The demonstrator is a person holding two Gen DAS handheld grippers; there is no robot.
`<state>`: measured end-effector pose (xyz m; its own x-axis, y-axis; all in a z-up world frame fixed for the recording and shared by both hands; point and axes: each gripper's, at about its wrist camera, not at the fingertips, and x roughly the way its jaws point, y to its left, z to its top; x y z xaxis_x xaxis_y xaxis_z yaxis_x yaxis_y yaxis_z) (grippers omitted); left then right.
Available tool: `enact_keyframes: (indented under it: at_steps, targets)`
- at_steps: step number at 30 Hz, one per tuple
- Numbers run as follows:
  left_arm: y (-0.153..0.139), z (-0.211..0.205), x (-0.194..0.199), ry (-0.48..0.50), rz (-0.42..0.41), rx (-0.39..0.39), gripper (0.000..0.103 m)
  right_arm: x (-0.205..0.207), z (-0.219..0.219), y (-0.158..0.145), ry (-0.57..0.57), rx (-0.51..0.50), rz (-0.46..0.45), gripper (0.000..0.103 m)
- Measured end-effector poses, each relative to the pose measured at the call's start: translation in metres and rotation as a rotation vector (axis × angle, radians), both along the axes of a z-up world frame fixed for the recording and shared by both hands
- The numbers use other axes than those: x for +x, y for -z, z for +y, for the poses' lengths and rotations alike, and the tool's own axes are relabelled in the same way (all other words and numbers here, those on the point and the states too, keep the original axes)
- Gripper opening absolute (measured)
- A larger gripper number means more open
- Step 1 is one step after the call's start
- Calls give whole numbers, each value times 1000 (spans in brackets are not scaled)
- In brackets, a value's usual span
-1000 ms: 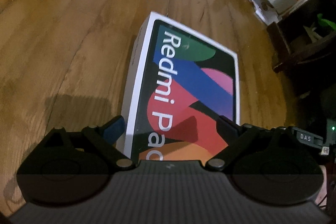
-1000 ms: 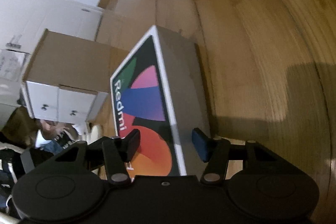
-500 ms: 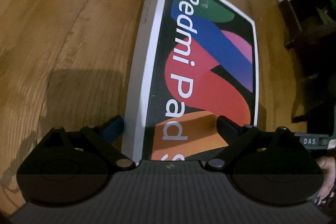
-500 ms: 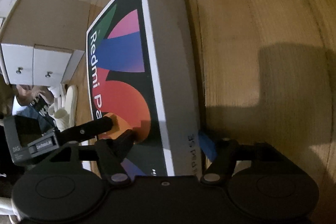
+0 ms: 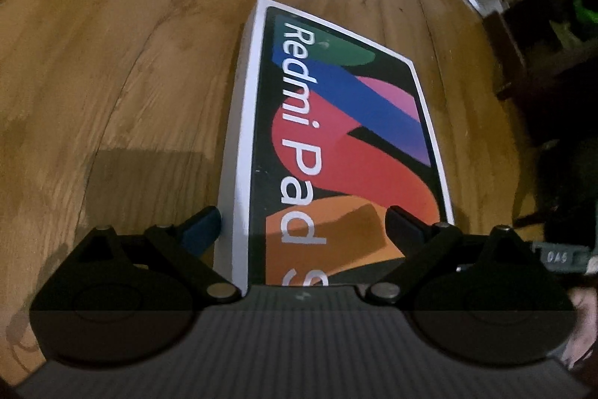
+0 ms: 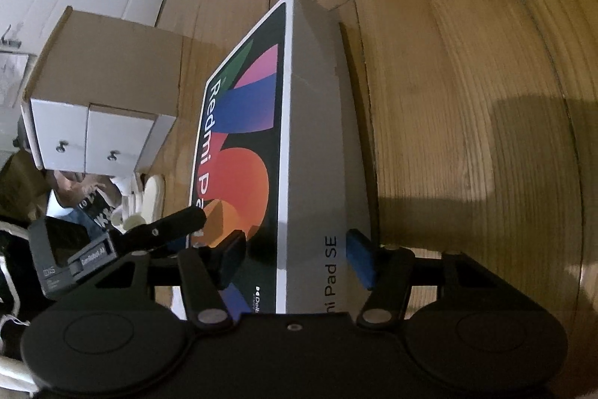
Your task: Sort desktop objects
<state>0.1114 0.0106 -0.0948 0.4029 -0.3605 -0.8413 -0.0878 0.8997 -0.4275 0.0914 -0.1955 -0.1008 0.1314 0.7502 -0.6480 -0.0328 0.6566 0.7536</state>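
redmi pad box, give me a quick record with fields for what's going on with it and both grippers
object: Redmi Pad box
surface: wooden table
left gripper: jaws wide, straddling the box's near end
right gripper: jaws on either side of the box's near end, contact unclear
nearby: cardboard box beyond the table edge

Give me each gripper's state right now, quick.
Left gripper: fingers wide apart, straddling the Redmi Pad box; grip cannot be told.
Right gripper: fingers on either side of the same box; grip cannot be told.
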Motion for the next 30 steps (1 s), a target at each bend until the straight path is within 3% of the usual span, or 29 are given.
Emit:
enact_keyframes:
  at_steps: [6, 15, 30]
  targets:
    - [3, -12, 5, 26, 10, 42, 96, 1, 0, -2, -13, -17, -12, 65]
    - [16, -20, 10, 44, 64, 78, 95, 4, 9, 7, -47, -119, 13, 65]
    - [14, -35, 15, 48, 50, 176, 99, 10, -2, 6, 77, -170, -11, 69]
